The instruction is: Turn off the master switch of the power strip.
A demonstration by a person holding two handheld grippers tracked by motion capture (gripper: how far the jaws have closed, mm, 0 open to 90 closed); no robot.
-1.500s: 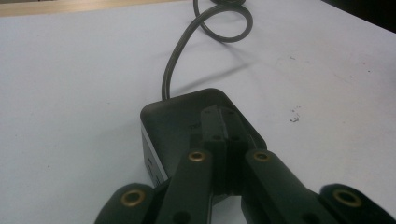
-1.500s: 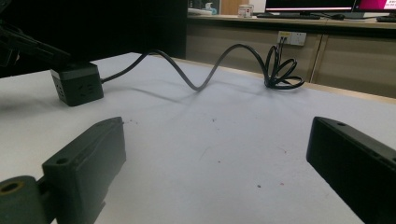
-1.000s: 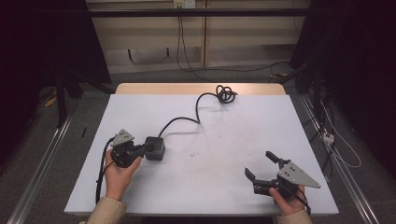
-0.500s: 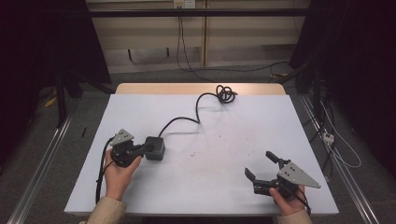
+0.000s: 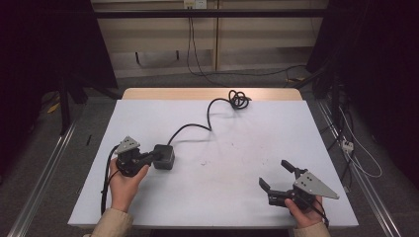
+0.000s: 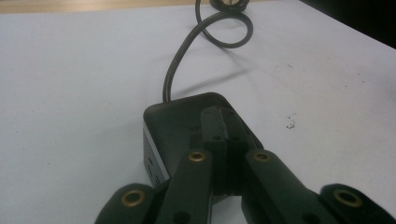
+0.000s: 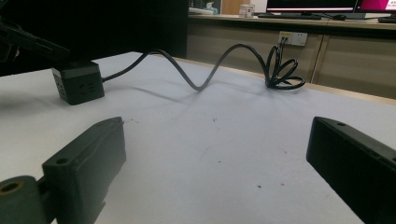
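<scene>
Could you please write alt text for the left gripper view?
The left tongs, jaws closed together, rest on top of a black cube-shaped power block on a white table. Its dark cord curls away into a loop.

One power cube (image 5: 163, 157) sits on the desk (image 5: 257, 143), at about nine o'clock from the desk's middle. One black cord (image 5: 207, 118) runs from it toward twelve o'clock and ends in one tangle of loops (image 5: 239, 98) at the far edge. Two grippers are over the desk: the left gripper (image 5: 150, 157) at nine o'clock and the right gripper (image 5: 275, 177) at about four o'clock. Each has two jaws, four in all. Two hands hold them, the left hand (image 5: 123, 181) and the right hand (image 5: 302, 213).
</scene>
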